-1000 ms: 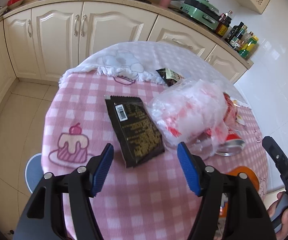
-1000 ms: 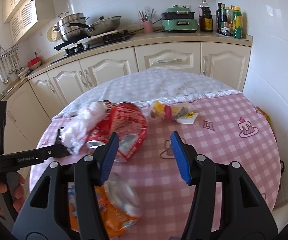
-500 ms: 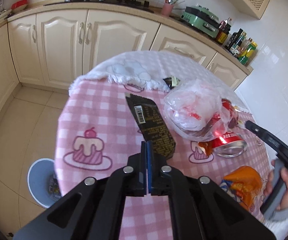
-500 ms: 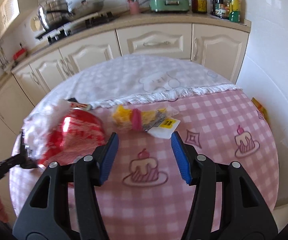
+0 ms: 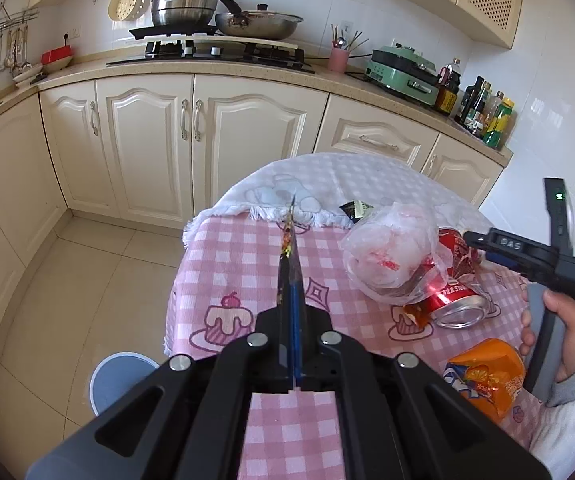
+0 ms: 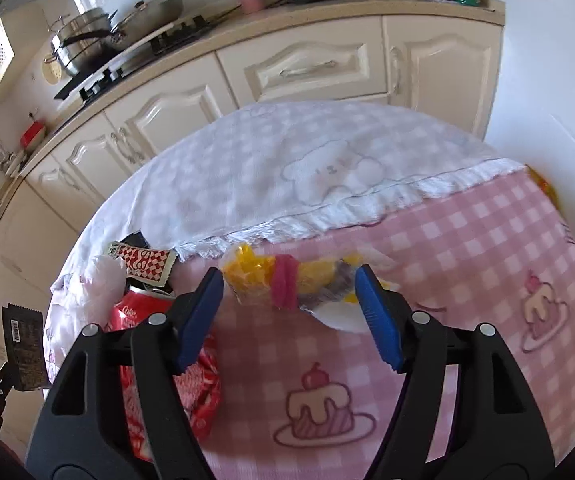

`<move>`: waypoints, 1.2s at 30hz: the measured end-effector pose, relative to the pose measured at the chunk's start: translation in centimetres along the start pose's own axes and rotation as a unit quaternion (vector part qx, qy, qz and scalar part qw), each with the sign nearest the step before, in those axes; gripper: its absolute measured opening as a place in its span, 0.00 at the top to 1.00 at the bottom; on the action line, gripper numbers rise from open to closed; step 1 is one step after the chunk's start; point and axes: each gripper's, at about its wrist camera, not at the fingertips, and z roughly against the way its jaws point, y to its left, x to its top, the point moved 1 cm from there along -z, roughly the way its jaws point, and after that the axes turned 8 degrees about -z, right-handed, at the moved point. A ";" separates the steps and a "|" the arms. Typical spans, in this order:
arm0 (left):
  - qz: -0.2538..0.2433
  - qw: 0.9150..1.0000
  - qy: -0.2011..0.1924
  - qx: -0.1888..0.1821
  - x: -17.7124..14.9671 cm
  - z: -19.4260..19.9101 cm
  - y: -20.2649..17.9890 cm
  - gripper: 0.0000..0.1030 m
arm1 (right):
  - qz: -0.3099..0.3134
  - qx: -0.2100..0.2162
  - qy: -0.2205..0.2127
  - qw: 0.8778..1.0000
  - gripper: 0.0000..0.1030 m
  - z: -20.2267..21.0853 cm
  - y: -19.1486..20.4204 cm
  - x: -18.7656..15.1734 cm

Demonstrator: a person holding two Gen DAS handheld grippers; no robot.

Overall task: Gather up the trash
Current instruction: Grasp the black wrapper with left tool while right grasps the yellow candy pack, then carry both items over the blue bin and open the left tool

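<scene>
My left gripper (image 5: 292, 312) is shut on a black snack wrapper (image 5: 288, 248), held edge-on above the pink checked table; the wrapper also shows in the right wrist view (image 6: 23, 348). My right gripper (image 6: 289, 306) is open, its fingers on either side of a yellow and pink wrapper bundle (image 6: 283, 284) lying on the table. A clear plastic bag (image 5: 391, 260), a red can (image 5: 455, 300) and an orange snack bag (image 5: 487, 376) lie on the table to the right.
A blue trash bin (image 5: 115, 380) stands on the floor left of the table. A small checkered wrapper (image 6: 143, 264) lies near the white cloth (image 6: 307, 168). Kitchen cabinets (image 5: 159, 136) stand behind.
My left gripper closed on the black wrapper and lifted it off the table. My right gripper moved forward and down around the yellow bundle.
</scene>
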 end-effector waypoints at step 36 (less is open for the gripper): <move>0.058 0.996 -0.060 -0.010 -4.0 10.9 7.9 1.00 | 0.222 0.156 -0.082 0.959 0.56 16.0 20.7 -15.6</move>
